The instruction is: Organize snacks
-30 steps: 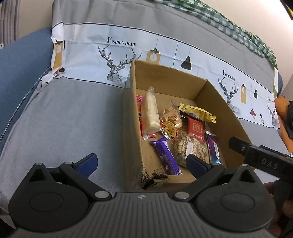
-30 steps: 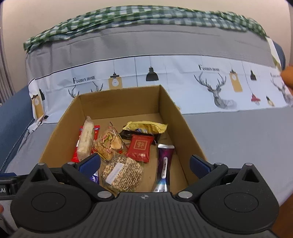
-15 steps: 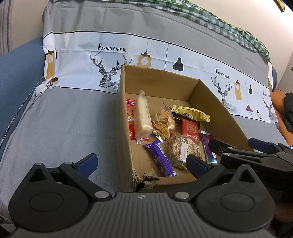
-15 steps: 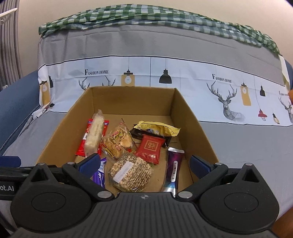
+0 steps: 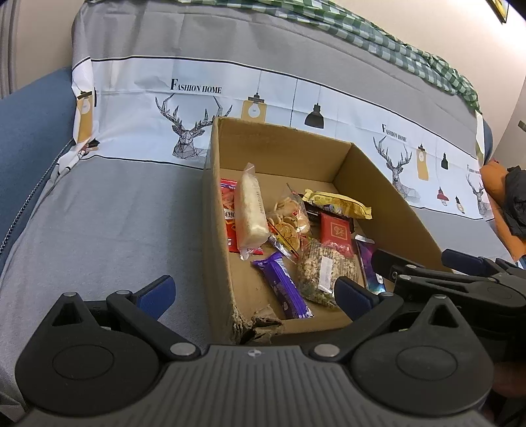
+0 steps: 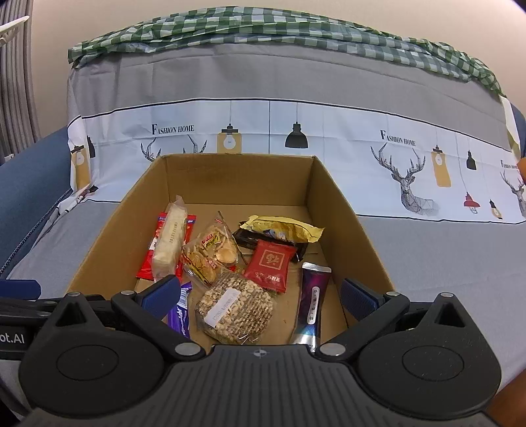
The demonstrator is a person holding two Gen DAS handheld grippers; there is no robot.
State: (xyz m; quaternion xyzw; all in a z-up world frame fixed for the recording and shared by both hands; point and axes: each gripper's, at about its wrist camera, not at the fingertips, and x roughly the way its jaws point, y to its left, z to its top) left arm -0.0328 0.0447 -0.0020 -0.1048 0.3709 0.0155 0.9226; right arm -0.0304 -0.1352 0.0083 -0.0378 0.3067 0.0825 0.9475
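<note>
On the grey sofa cover [image 6: 427, 256] sits an open cardboard box [image 6: 338, 210] with all the snacks lying on its floor. Along the left side a pale wafer bar [image 6: 169, 241] lies on top of a red packet [image 6: 157, 259]. Just right of them is a clear bag of crackers [image 6: 210, 253], and nearer than that a clear bag of nut brittle [image 6: 236, 308] with a white label. A purple bar [image 6: 180, 312] lies at the near left, partly behind a finger in the right view. At the middle a small red pouch [image 6: 271, 264] rests beside the brittle, with a yellow wrapper [image 6: 282, 226] farther back lying over a dark packet [image 6: 246, 238]. A shiny purple stick pack [image 6: 312, 302] lies along the right wall, near end toward the camera.

The left hand-held gripper [image 5: 253, 295] hovers over the box's torn near-left corner [image 5: 253, 325], fingers spread wide, one outside the box above the cover and one above the box floor, gripping nothing. The right hand-held gripper [image 6: 259, 295] hangs at the near edge of the box, also spread wide and empty; in the left view it reaches in from the right over the near right wall.

A green checked cloth [image 6: 263, 29] drapes the sofa back.
</note>
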